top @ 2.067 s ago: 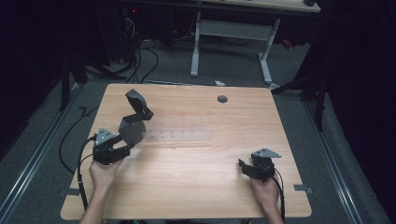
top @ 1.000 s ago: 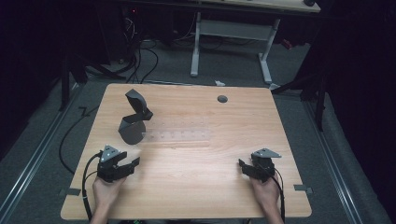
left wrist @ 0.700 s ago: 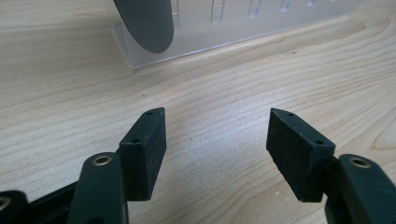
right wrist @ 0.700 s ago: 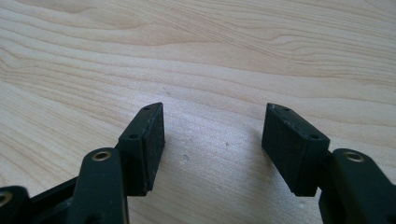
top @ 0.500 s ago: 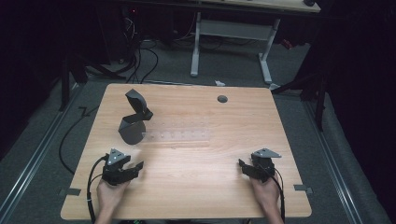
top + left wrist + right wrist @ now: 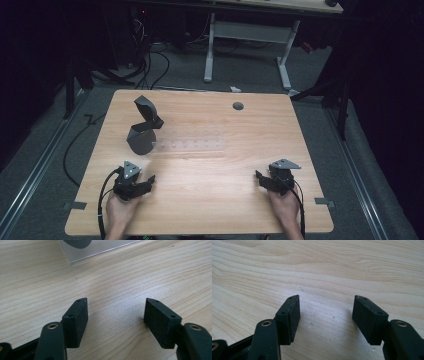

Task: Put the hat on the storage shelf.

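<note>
Left tongs [image 6: 146, 181] drawn back from dark angular holder [image 6: 143, 127], clear ruler [image 6: 190, 145] beside

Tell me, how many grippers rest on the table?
2: the left gripper near the front left corner, the right gripper near the front right. Both are open.

- Left gripper [image 6: 142, 184]: black body, grey three-cornered plate [image 6: 131, 169] on top with small dark holes, black cable [image 6: 103, 197] looping off its left side.
- Right gripper [image 6: 263, 181]: same black build, grey three-cornered plate [image 6: 284, 164], black cable [image 6: 300, 205] running near along the forearm.
- Jaws in both gripper views: black arms, brass-coloured rivet on each, blocky matte black pads [image 6: 76, 321] with two small holes along the top edge.
- Forearms bare, no sleeves seen.
</note>
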Demonstrator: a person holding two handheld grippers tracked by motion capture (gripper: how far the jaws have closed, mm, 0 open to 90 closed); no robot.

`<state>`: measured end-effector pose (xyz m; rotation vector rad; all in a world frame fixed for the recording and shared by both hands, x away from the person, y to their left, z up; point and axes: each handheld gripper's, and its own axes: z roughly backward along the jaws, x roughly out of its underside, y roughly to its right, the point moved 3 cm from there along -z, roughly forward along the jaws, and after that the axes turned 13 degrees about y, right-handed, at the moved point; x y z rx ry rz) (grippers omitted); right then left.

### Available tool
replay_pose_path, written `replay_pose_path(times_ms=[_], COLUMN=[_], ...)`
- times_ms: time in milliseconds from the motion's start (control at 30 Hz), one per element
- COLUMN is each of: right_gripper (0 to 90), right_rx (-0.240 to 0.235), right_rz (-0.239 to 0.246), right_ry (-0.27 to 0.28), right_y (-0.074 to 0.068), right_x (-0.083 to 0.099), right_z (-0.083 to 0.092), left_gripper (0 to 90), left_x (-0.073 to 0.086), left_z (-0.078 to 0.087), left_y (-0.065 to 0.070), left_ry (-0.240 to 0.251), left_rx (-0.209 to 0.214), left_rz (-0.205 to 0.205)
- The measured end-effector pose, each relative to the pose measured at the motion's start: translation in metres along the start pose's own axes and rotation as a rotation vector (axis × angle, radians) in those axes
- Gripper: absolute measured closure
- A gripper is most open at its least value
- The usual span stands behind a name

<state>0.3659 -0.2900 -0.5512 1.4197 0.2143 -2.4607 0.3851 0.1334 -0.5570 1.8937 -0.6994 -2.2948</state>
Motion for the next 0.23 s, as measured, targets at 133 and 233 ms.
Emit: replay_pose_path(times_ms=[133,233], right_gripper=[39.6,39.6], right_rx=[0.001,0.001], right_rz=[0.0,-0.001], right_ry=[0.0,0.0], right_y=[0.0,0.0], right_x=[0.0,0.0], right_z=[0.0,0.0], left_gripper=[34.7,33.9], left_x=[0.0002,0.0002], left_z=[0.0,0.0001], left_y=[0.0002,0.0002], left_ry=[0.0,-0.001], left_rx=[-0.004,-0.004], left_rz=[0.003,0.005])
